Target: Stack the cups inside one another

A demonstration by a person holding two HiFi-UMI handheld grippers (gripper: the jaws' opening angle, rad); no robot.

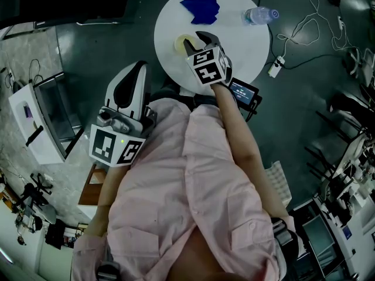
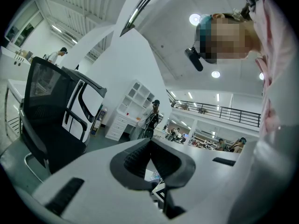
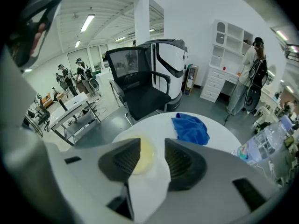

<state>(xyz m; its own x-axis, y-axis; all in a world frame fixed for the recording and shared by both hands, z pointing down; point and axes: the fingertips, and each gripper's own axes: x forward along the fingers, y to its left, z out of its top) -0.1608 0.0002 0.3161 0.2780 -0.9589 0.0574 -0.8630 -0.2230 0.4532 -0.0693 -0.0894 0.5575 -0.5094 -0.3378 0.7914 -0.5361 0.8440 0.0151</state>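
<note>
A pale yellow cup point(image 1: 184, 41) stands on the near part of the round white table point(image 1: 234, 34). My right gripper point(image 1: 198, 41) hovers right beside it, open. In the right gripper view the cup point(image 3: 144, 155) shows through the gap between the jaws, partly hidden by the left jaw, and the right gripper point(image 3: 153, 160) holds nothing. My left gripper point(image 1: 139, 69) is off the table, left of the person's pink shirt. It points up into the room, and in its own view the left gripper point(image 2: 150, 146) is shut and empty. No other cup is visible.
A blue cloth point(image 1: 201, 6) and a clear water bottle point(image 1: 259, 14) lie on the table's far side. A black mesh chair point(image 3: 135, 85) stands beyond the table. A power strip with cables point(image 1: 275, 68) lies on the floor to the right. Desks and shelves line the left.
</note>
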